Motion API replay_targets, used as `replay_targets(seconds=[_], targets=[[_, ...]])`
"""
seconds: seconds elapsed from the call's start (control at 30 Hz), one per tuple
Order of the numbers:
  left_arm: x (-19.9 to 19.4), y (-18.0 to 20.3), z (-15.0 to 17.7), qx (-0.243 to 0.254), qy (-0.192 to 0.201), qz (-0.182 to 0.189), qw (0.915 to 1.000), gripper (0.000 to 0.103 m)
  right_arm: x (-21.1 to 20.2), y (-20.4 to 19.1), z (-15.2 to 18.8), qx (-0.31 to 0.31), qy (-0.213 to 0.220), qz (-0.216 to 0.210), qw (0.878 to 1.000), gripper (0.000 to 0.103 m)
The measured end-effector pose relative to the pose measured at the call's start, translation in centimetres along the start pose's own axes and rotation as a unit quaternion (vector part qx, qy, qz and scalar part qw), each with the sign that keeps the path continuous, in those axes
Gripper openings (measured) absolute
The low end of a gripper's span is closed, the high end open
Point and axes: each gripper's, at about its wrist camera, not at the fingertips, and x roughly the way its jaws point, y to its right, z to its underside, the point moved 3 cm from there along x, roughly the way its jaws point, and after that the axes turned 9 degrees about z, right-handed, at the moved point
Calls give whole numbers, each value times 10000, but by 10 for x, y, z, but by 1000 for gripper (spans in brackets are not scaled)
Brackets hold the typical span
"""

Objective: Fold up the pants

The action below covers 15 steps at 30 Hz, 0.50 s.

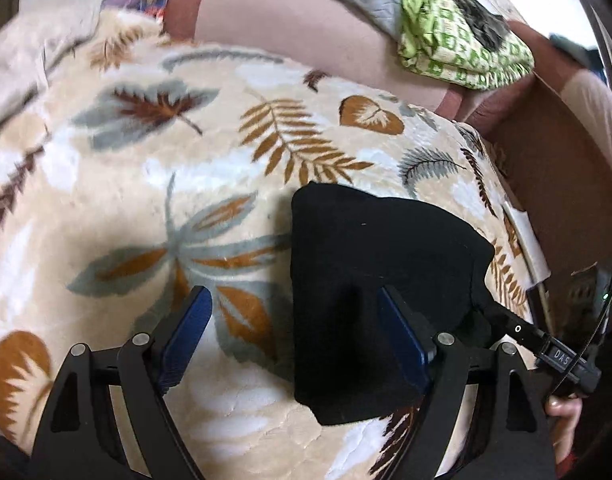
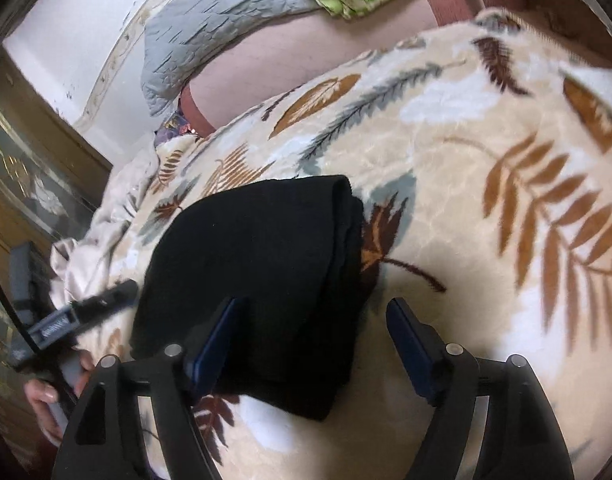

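Observation:
The black pants lie folded into a compact bundle on a cream blanket with a leaf print. My left gripper is open, its right finger over the bundle's left part and its left finger over the blanket. The right gripper's fingertip shows at the bundle's right edge. In the right wrist view the pants show several stacked layers. My right gripper is open, jaws wide, straddling the bundle's right edge. The left gripper shows at the bundle's left.
A green patterned cloth and a grey quilted pillow lie at the bed's far side on a pink sheet. A brown headboard or wall runs along the right. A wooden cabinet stands left.

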Motion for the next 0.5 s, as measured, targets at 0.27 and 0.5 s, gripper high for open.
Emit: replay_targets(seconds=[0.27,0.5], targets=[[32,3,7,-264,-175,496,9983,97,22,-7,-1,80,-119,-466,9988,77],[26,18,4,-64,-187,601,9980,52,-1,-22,-4,-185,147,-471,9986,32]])
